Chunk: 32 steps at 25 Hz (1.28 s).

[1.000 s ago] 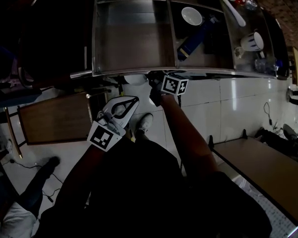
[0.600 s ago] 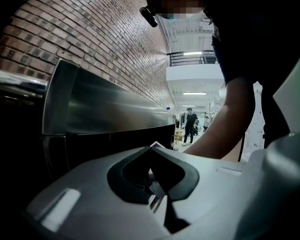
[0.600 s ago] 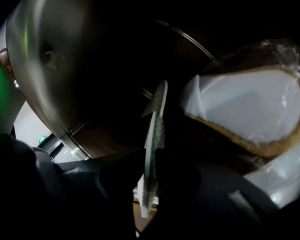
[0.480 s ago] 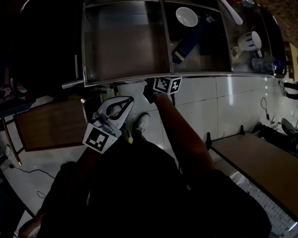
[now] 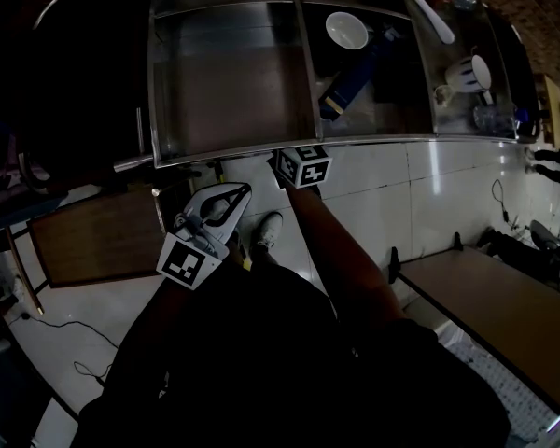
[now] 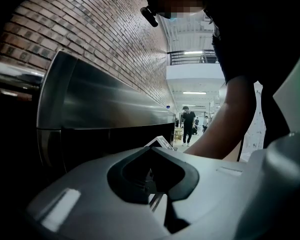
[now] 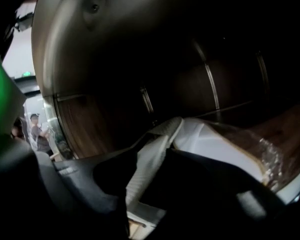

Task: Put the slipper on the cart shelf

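In the right gripper view a white slipper (image 7: 210, 144) with a ribbed strap lies on the dark lower shelf inside the steel cart (image 7: 115, 49). My right gripper (image 7: 155, 164) is open. Its dark jaws have just been opening, and the slipper sits loosely between them. From the head view only this gripper's marker cube (image 5: 301, 166) shows, tucked under the cart's front rim (image 5: 233, 147); the jaws and slipper are hidden there. My left gripper (image 5: 245, 192) hangs lower left of the cart with its white jaws shut and nothing in them.
The cart's top shelf holds a white bowl (image 5: 346, 30), a blue box (image 5: 350, 77) and a mug (image 5: 474, 75). A brown board (image 5: 84, 236) stands at the left and a wooden table (image 5: 485, 306) at the right. The person's shoe (image 5: 269, 231) rests on the white tiles.
The right gripper's marker cube has rolled and shifted slightly left under the cart's rim. The left gripper has stayed where it was.
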### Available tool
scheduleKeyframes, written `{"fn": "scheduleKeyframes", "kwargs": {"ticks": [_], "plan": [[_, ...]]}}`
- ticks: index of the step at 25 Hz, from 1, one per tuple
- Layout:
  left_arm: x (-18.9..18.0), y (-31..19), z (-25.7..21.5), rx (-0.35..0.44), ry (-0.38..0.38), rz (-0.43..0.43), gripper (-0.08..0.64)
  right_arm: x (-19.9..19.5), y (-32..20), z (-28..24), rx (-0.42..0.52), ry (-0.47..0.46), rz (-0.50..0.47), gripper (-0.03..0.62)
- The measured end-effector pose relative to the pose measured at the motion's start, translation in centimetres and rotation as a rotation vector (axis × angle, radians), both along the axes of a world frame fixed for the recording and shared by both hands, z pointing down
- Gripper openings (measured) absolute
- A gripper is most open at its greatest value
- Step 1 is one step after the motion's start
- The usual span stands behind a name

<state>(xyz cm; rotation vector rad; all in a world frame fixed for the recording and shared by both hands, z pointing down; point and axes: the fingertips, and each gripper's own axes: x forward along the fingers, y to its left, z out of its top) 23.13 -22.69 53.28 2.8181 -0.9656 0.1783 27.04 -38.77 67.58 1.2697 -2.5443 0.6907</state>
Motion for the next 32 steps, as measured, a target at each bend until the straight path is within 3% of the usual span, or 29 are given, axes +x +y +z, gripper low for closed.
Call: {"fn": "scheduleKeyframes", "kwargs": {"ticks": [6, 15, 20, 25, 32], "plan": [[0.0, -0.1, 0.2, -0.010, 0.004, -0.009, 0.002, 0.8, 0.2, 0.0, 0.023, 0.015, 0.015, 0.221], [0.6, -0.1, -0.3, -0.010, 0.004, -0.008, 0.001, 2.0, 3.0, -2.3, 0.096, 0.085, -0.048, 0.229], [1.1, -0.2, -1.4, 0.005, 0.007, -0.003, 0.002, 2.5, 6.8, -4.4, 0.108, 0.064, -0.087, 0.229], [1.6, 0.3, -2.6, 0.007, 0.030, 0.006, 0.002, 2.9, 11.7, -8.5, 0.145, 0.026, -0.164, 0.227], [1.7, 2.0, -5.3, 0.020, 0.052, -0.011, 0.002, 3.2, 16.9, -16.5, 0.267, -0.011, -0.273, 0.216]]}}
